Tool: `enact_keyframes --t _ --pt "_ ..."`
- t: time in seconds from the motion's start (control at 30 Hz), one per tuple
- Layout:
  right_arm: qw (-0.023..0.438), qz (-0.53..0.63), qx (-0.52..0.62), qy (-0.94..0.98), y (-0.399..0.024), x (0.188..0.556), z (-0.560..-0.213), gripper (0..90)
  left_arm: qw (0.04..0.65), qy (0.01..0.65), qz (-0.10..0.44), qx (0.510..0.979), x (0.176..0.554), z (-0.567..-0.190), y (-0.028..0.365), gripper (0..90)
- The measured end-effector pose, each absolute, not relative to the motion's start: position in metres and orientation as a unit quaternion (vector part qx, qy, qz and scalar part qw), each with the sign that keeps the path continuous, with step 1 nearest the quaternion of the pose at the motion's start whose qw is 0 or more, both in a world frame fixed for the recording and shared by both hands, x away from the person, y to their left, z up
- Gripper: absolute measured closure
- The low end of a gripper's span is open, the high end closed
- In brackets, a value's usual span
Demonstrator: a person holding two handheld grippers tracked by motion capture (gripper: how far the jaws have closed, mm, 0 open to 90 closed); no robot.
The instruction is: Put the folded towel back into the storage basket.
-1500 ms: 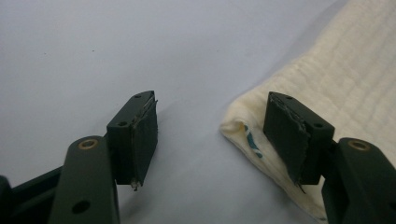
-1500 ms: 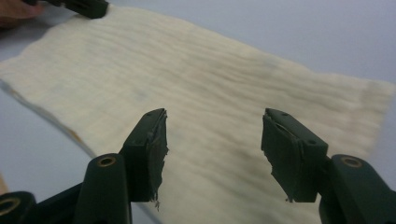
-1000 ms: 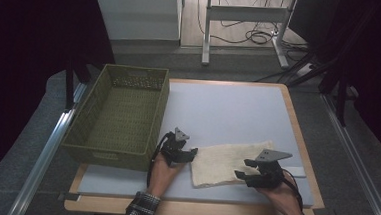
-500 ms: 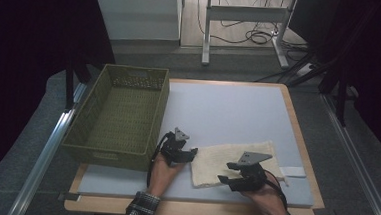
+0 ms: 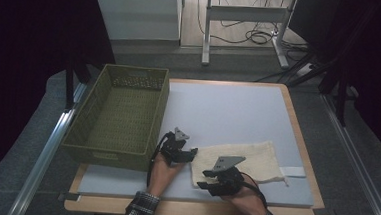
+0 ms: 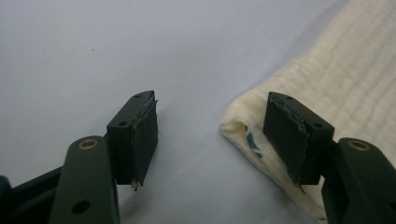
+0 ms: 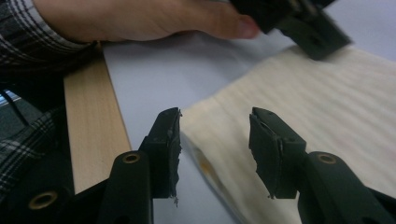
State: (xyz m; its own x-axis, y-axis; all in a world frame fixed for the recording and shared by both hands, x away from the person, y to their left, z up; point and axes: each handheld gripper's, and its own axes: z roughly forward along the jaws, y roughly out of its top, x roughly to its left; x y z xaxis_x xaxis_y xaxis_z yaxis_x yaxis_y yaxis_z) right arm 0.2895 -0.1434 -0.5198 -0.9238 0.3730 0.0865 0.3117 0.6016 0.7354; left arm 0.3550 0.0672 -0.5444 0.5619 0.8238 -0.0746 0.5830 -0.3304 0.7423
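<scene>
1. Since a second ago my right gripper (image 5: 213, 181) has slid left along the near edge to the cloth's (image 5: 255, 156) near-left corner, its jaws closing partway; they straddle the hem without pinching.
2. My left gripper (image 5: 188, 155) stays at the far-left corner, jaws moderately apart, gripping nothing.
3. Cloth lies flat on the table (image 5: 238, 110), right of the green basket (image 5: 120, 120).
4. Neither corner is gripped yet; folding or lifting remains, I judge.
</scene>
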Motion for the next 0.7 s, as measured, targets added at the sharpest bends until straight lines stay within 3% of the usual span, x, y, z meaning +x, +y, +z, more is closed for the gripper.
enact_keyframes --t 0.33,0.47,0.57,0.7 --pt "0.045 0.384 0.168 0.907 -0.116 0.283 -0.530 53.5 0.376 0.440 0.160 0.800 0.355 -0.544 0.067 35.2" --pt "0.084 0.376 0.164 0.908 -0.116 0.279 -0.533 67.2 0.377 0.440 0.158 0.799 0.355 -0.544 0.068 35.1" --pt "0.089 0.375 0.171 0.907 -0.117 0.280 -0.533 77.7 0.375 0.441 0.161 0.799 0.355 -0.544 0.067 36.7" --pt "0.076 0.378 0.184 0.904 -0.119 0.284 -0.533 84.6 0.381 0.424 0.157 0.806 0.354 -0.543 0.068 49.7"
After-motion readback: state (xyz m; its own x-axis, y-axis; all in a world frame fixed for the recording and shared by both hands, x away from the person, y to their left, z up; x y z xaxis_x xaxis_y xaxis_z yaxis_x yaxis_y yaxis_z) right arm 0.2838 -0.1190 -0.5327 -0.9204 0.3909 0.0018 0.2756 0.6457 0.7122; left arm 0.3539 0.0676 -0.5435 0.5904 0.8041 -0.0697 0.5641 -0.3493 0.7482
